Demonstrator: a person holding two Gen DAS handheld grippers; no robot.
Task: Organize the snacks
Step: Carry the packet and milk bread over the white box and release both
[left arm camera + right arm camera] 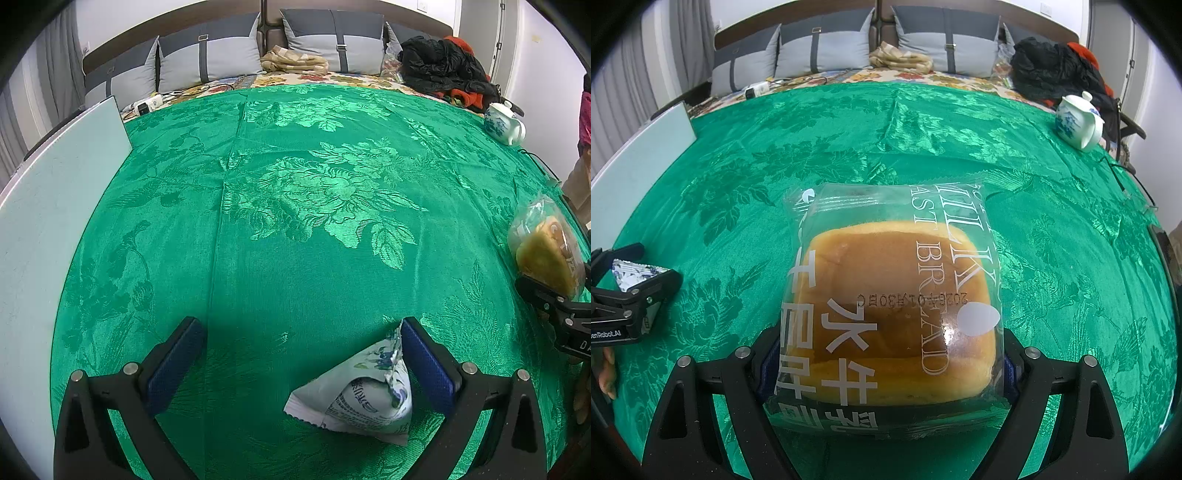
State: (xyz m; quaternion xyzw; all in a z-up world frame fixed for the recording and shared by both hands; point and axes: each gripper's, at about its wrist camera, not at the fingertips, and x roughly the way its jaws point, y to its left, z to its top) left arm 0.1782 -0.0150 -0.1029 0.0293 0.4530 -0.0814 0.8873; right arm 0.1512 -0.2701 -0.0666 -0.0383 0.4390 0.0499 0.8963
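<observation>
plainly, the right gripper (886, 354) is clamped on the bread packet (890, 295), its fingers pressing the clear wrapper from both sides near the loaf's lower end, so the printed top of the bag points away toward the far side of the green tablecloth (960, 147). held that way the soft loaf is squeezed at its sides rather than crushed from above — probably the reason for the grip. whether the packet is lifted or resting on the cloth i cannot tell.

the left gripper (303, 354) stands with its fingers wide apart, and the small white snack pouch (362, 395) lies on the cloth between them, off to one side with its crimped flowery end touching the blue pad of the right-hand finger (424, 365). the other pad is well apart from it, so nothing is gripped yet; a squeeze from here would likely push the light pouch across before it catches.

room is generous — the middle of the cloth is bare out to the far edge. a pale board (55, 206) borders the left side, and a blue-and-white teapot (1078, 122) sits near the far right corner, well apart from both snacks. the two grippers are fairly near each other, side by side, so sideways moves want some care.
</observation>
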